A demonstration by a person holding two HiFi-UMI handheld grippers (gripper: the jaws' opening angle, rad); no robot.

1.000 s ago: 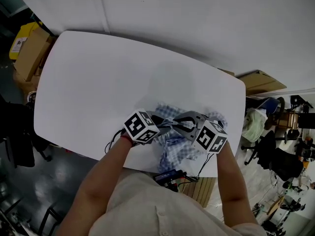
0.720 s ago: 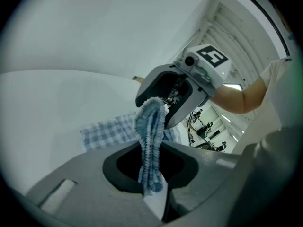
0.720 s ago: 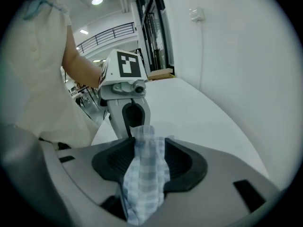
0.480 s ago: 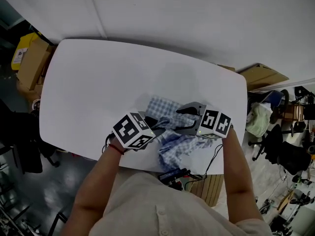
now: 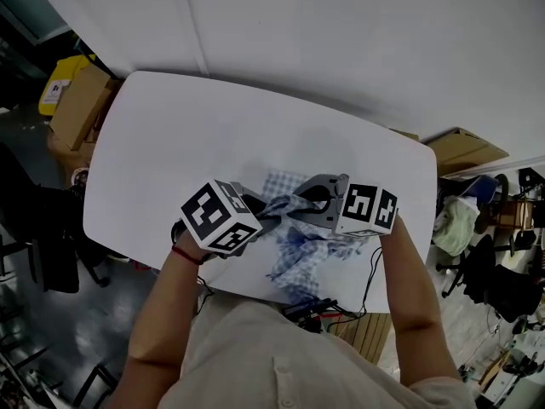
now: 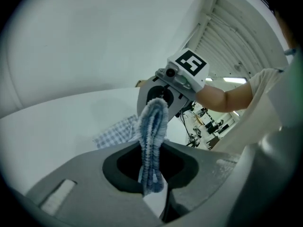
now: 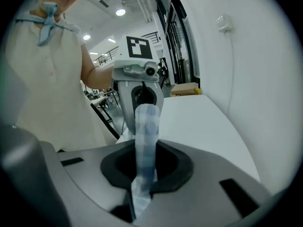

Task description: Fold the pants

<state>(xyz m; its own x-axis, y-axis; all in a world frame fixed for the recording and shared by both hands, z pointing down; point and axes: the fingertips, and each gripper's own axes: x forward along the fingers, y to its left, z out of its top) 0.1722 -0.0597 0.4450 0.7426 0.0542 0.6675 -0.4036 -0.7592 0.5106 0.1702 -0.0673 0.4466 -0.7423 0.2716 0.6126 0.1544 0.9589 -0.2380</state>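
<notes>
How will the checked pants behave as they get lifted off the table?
Likely floppy: the pants sag in crumpled folds below both pinches. Probably light: the left tongs and right tongs, jaws just closed onto thin bunched edges, carry them. Hanging parts may drag on the table.

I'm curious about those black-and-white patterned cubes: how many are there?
2. One cube rides on the left claw, the other on the right claw; both claws have just closed on the pants above the table. None seems hidden.
</notes>
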